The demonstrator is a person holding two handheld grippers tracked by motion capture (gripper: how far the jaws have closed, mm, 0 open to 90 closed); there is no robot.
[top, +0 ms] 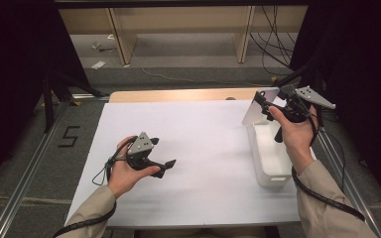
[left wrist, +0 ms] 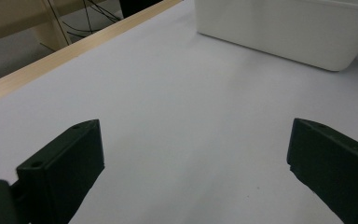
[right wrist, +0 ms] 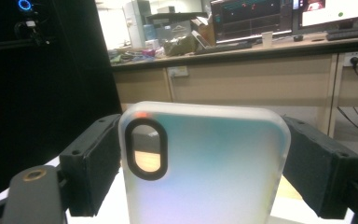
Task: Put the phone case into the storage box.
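While both hands keep to their own sides of the worktop [top: 193, 148], findings stand as follows.

Right hand-held gripper [top: 264, 105]: raised above the far right corner of the worktop; its jaws stand wide, clamped on the two long edges of a phone case [right wrist: 205, 163].

Phone case: translucent, frosted white, with a dark-rimmed oval camera opening near its upper left in the right gripper view. It stands upright between the jaws, both pads pressed to its sides. In the high view [top: 259, 106] it hangs in the air over the far end of the bin [top: 273, 158], clear of it.

Bin: white, open-topped, oblong, set along the right edge of the worktop, under and just beside the right hand [top: 295, 134].

Left hand-held gripper [top: 166, 166]: low over the near left part of the worktop, pointing towards the right edge. Its jaws are spread wide with nothing between them; bare white surface shows in the gap in the left gripper view [left wrist: 193, 154].

Left hand [top: 124, 171]: wrapped round the gripper body, well apart from the bin.

Worktop: white sheet over a wooden top; a wooden strip shows along the far edge.
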